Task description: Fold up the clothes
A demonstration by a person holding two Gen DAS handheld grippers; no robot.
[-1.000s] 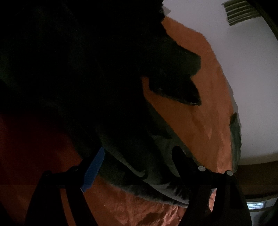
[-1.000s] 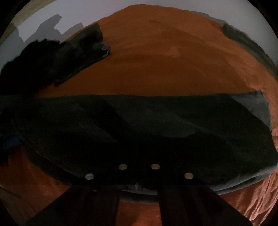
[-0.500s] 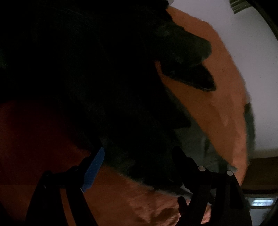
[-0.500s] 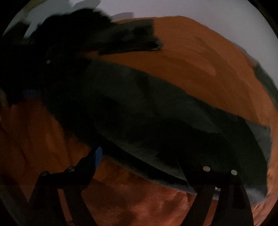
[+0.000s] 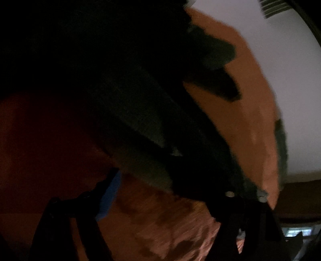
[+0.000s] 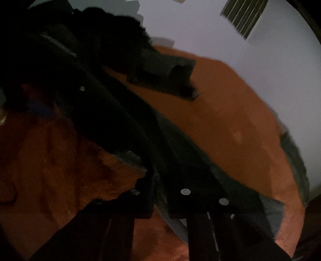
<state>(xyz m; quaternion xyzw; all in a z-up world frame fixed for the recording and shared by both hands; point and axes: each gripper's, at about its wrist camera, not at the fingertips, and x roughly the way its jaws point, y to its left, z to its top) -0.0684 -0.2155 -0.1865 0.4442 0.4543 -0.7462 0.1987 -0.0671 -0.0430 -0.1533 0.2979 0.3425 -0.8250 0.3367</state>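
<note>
We see a dark grey-green garment [image 5: 144,128] lying across an orange bedcover [image 5: 240,124], and both views are dim and smeared. In the left wrist view the cloth runs as a broad band from the upper left down toward the lower right, passing just ahead of the left gripper [image 5: 172,186]. Its near edge sits between the two fingers. The left finger, with its blue pad [image 5: 109,197], stands over bare orange cover just beside the cloth edge, and the right finger [image 5: 236,202] lies under or against the cloth's lower end. The fingers are spread wide, with nothing pinched between them.

In the right wrist view the same garment [image 6: 124,120] stretches diagonally from the dark heap at upper left down to the right gripper [image 6: 160,192]. Here the two fingers stand close together, and a fold of the cloth's edge passes into the narrow gap between them, so we read this gripper as clamped on the garment. A lighter grey hem shows just left of the fingers and again below and to the right of them.

A second dark piece of clothing [image 6: 168,78] lies farther back on the bedcover, its end jutting toward the right. Beyond the bed we see a pale wall [image 6: 240,52] with a slatted vent [image 6: 242,16]
</note>
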